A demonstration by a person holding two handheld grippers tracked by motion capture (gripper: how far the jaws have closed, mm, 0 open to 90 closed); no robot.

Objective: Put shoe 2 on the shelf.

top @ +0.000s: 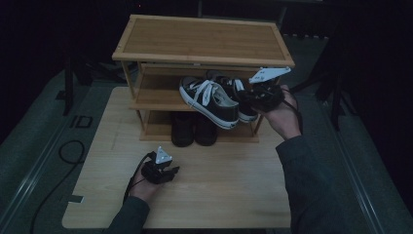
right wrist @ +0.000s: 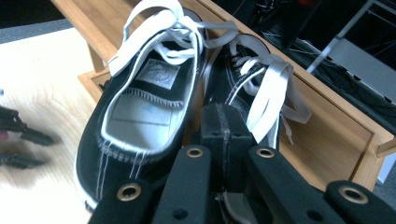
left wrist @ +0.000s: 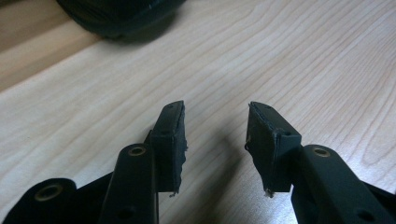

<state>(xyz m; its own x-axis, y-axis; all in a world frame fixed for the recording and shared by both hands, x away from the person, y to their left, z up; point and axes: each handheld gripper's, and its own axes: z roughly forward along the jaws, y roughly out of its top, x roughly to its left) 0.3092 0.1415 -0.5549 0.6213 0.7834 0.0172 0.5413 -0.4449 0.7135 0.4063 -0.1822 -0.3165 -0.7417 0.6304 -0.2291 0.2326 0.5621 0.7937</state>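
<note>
On my right gripper the jaws are pressed flat together, pad against pad, right at the heel ends of a pair of black sneakers. I can't tell whether any heel fabric is pinched between the pads; nothing shows in the seam. The left-hand sneaker in the right gripper view shows its open collar, grey insole and white laces; the other sneaker lies tight beside it, touching along the side. In the high view both sneakers sit on the middle shelf of a bamboo shoe rack, heels overhanging the shelf's front edge, with my right gripper at the heel of the right one.

My left gripper has its jaws partly open with nothing between them, just bare wood grain of the bench under the gap. In the high view it rests low over the bench, well apart from the rack. A pair of dark shoes stands on the rack's bottom shelf, toes toward me.
</note>
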